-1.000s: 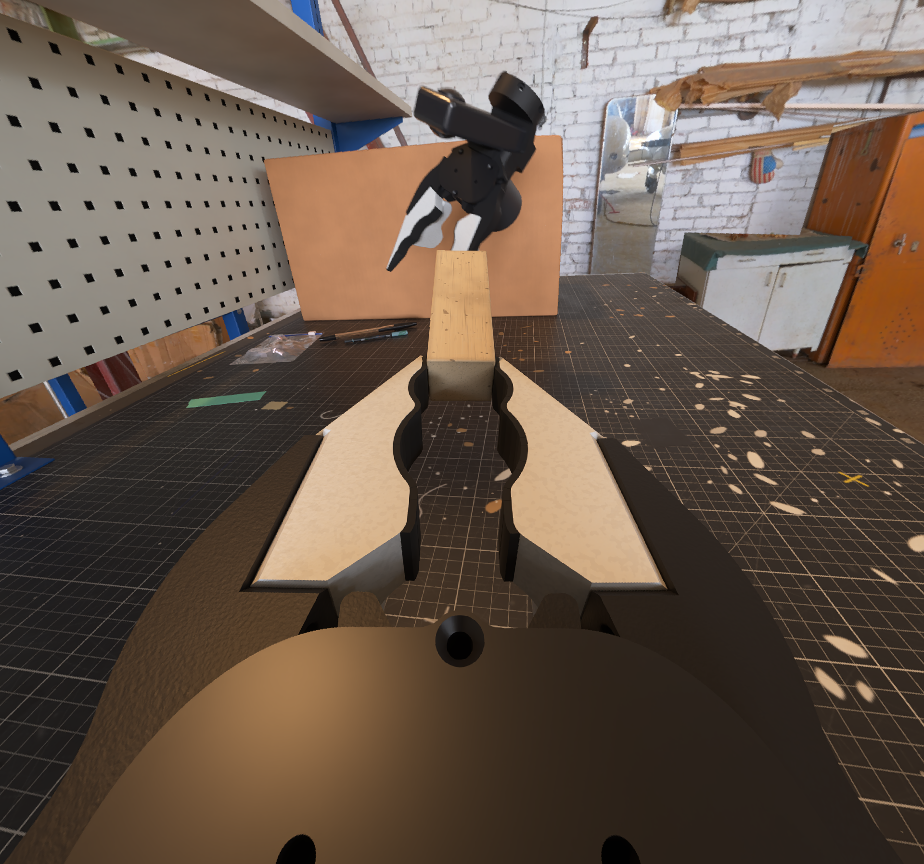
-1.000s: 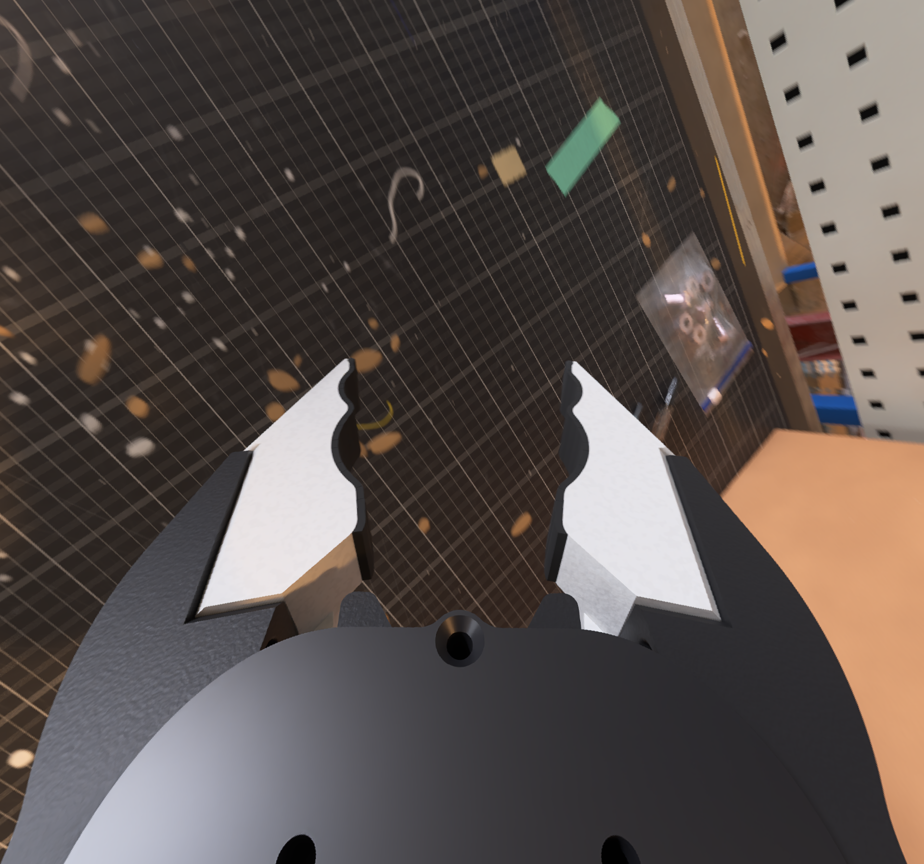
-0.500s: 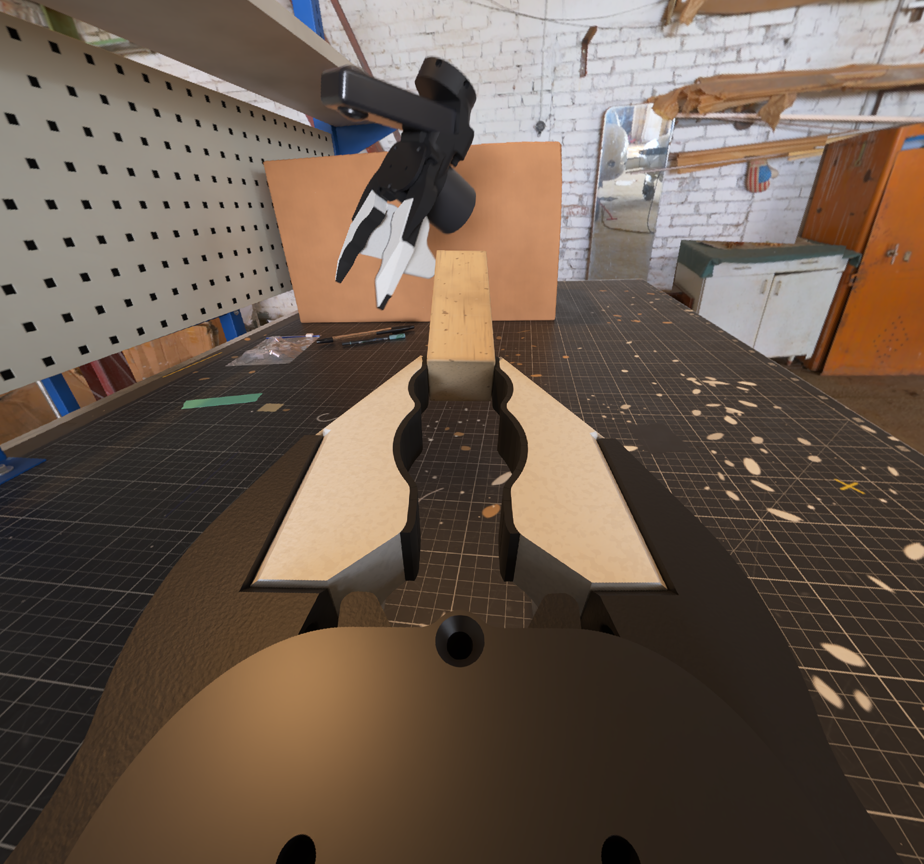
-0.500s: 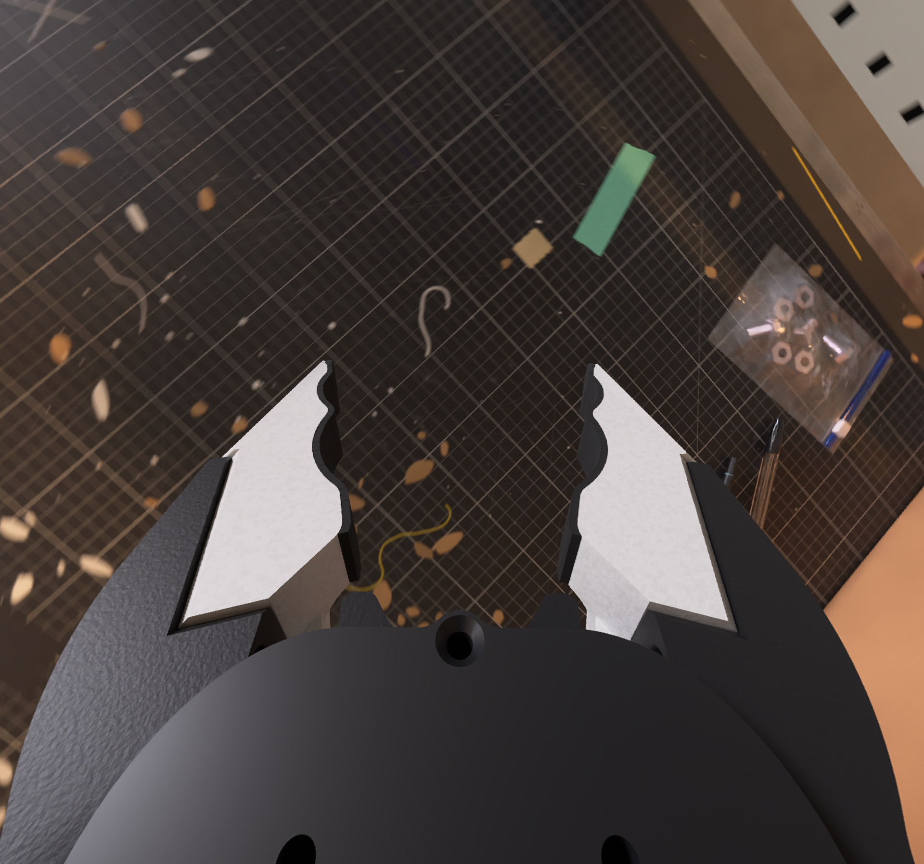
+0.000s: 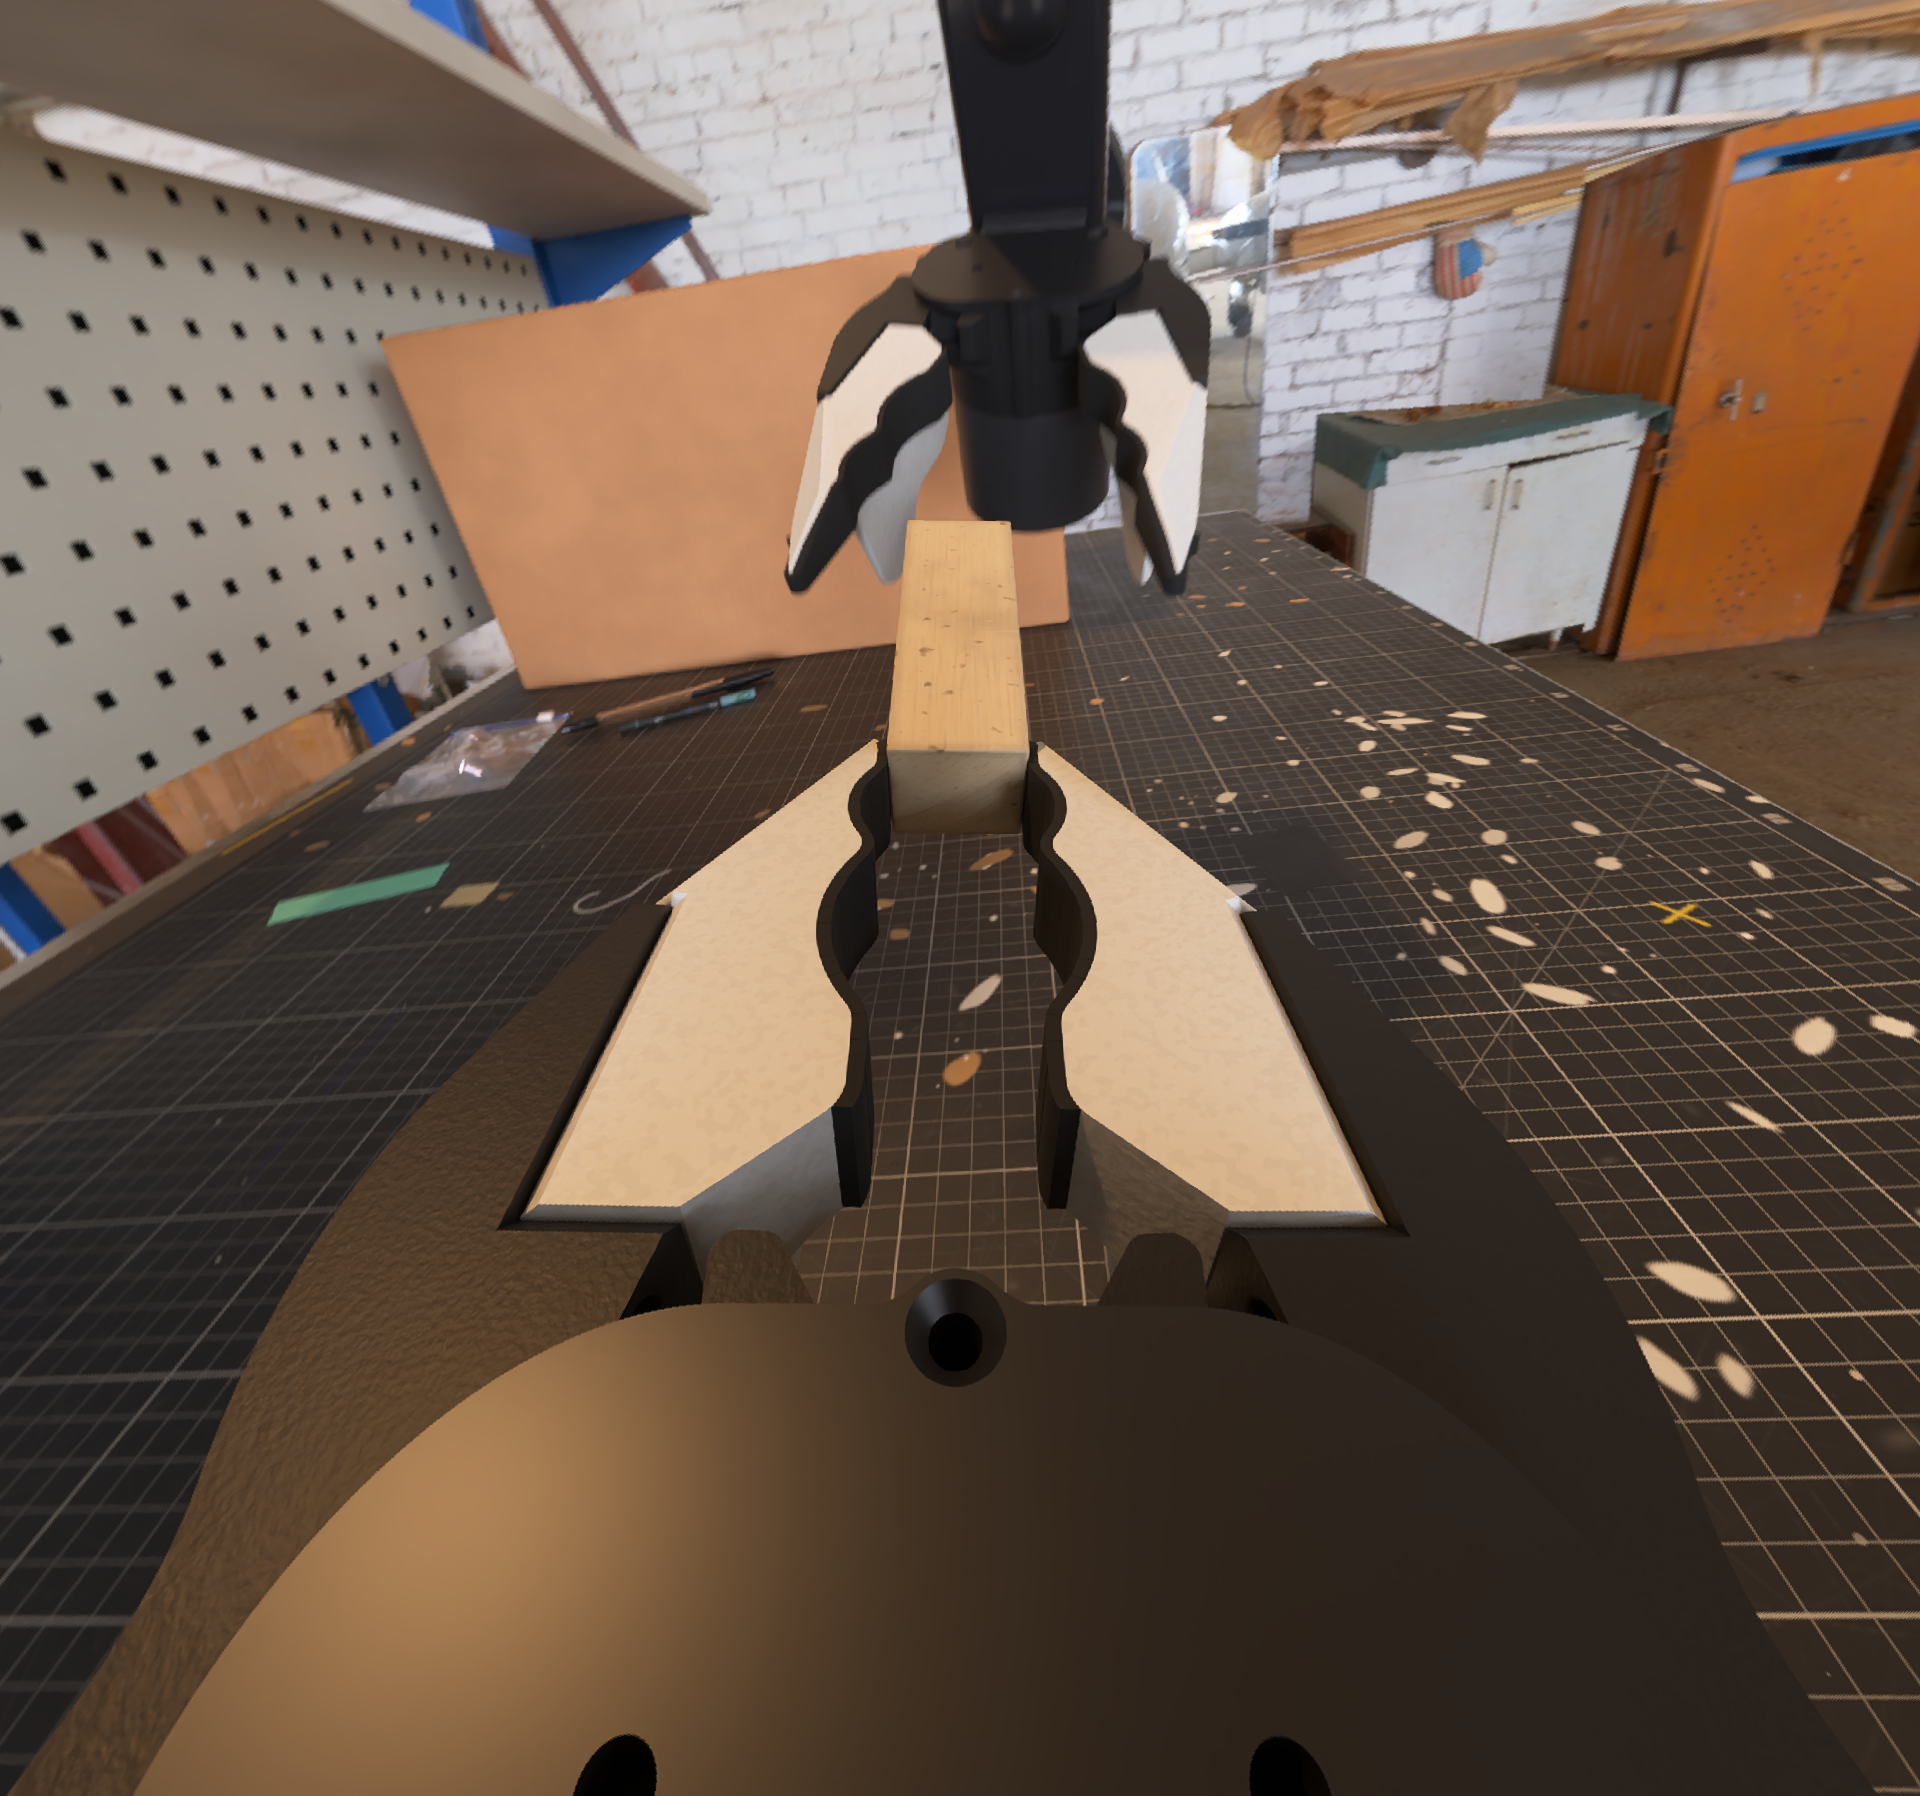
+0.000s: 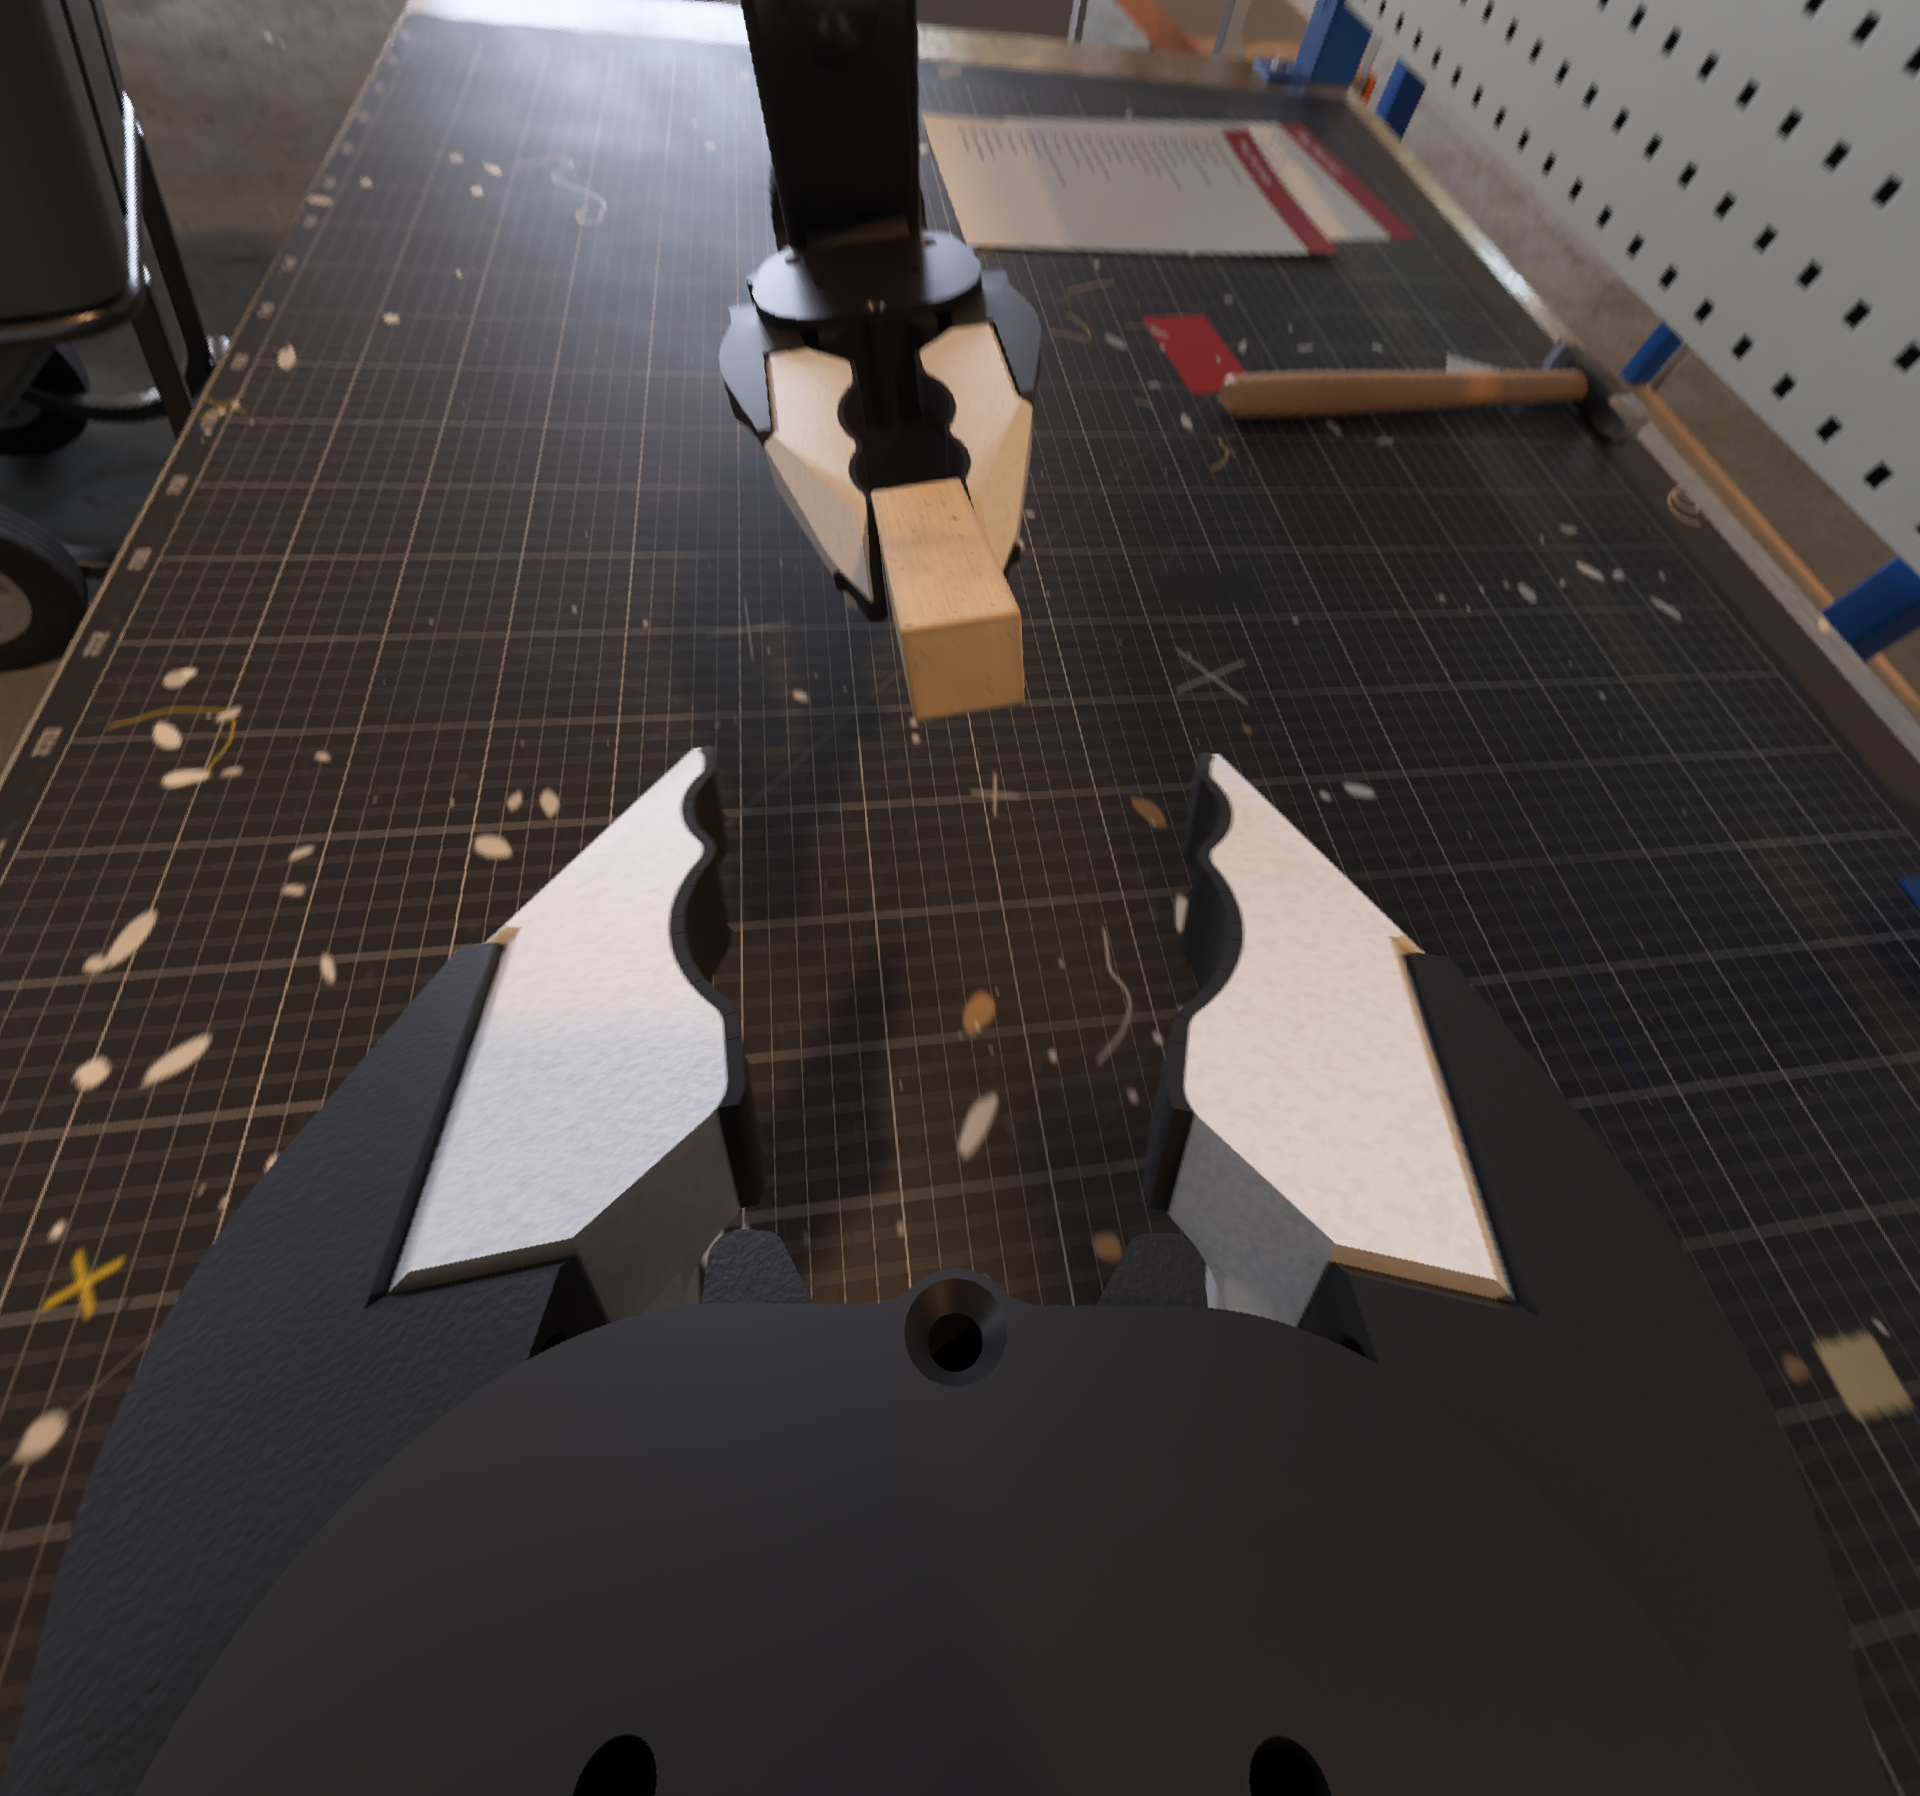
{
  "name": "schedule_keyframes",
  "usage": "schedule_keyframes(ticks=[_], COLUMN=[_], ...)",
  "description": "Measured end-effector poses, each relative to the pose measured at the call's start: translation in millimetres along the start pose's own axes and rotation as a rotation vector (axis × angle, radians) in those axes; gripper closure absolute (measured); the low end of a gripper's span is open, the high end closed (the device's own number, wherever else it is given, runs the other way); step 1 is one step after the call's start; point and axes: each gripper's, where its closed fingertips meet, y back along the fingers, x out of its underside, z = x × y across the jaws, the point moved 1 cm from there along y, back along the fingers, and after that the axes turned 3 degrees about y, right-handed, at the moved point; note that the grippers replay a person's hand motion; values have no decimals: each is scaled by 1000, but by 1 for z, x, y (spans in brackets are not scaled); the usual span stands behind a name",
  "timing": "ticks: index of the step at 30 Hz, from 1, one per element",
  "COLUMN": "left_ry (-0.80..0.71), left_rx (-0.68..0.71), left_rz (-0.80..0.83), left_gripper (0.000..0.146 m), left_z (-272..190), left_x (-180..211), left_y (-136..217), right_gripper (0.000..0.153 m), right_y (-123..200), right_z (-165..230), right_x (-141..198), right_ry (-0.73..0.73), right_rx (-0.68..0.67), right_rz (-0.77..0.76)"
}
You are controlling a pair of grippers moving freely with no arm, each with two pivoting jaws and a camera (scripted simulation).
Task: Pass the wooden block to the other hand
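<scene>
Left gripper (image 5: 956,785) jaws pinch near end of wooden block (image 5: 956,640), held above the desk (image 5: 1455,915). Block's long axis runs along the 2 fingers, free end toward 12 o'clock. Right gripper (image 6: 956,780) faces that end, jaws spread wide, block just beyond their tips, untouched.

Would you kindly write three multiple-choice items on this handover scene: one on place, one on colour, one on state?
1. Where does the hammer lie?
A. on the mat beside the pegboard
B. on the shelf
C. on the white cabinet

2. What colour are the right gripper's fingers?
A. tan
B. white
C. green

3. How do the right gripper's jaws stand?
A. shut on the wooden block
B. open, short of the block
C. shut on nothing

Key: 1 A, right wrist view shows it there. 2 B, white faces. 3 B, the left gripper alone clamps the block.
</scene>
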Motion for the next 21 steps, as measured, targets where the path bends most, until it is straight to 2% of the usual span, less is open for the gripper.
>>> schedule_keyframes(ticks=[5, 10, 12, 21], left_ry=[-37, -38, -39, -36], left_rx=[50, 75, 87, 98], left_rz=[-64, -73, -48, -7], left_gripper=[122, 122, 122, 122], left_z=[-9, -13, -14, -16], left_x=[-8, -9, -6, 0], left_y=[2, 1, -1, -3], right_gripper=[102, 120, 126, 126], right_y=[-17, -24, -24, -24], right_z=[8, 16, 17, 19], right_x=[-15, -14, -16, -8], right_ry=[-57, -57, -63, -47], right_rx=[-21, -39, -32, -46], right_rz=[-162, -192, -218, -188])
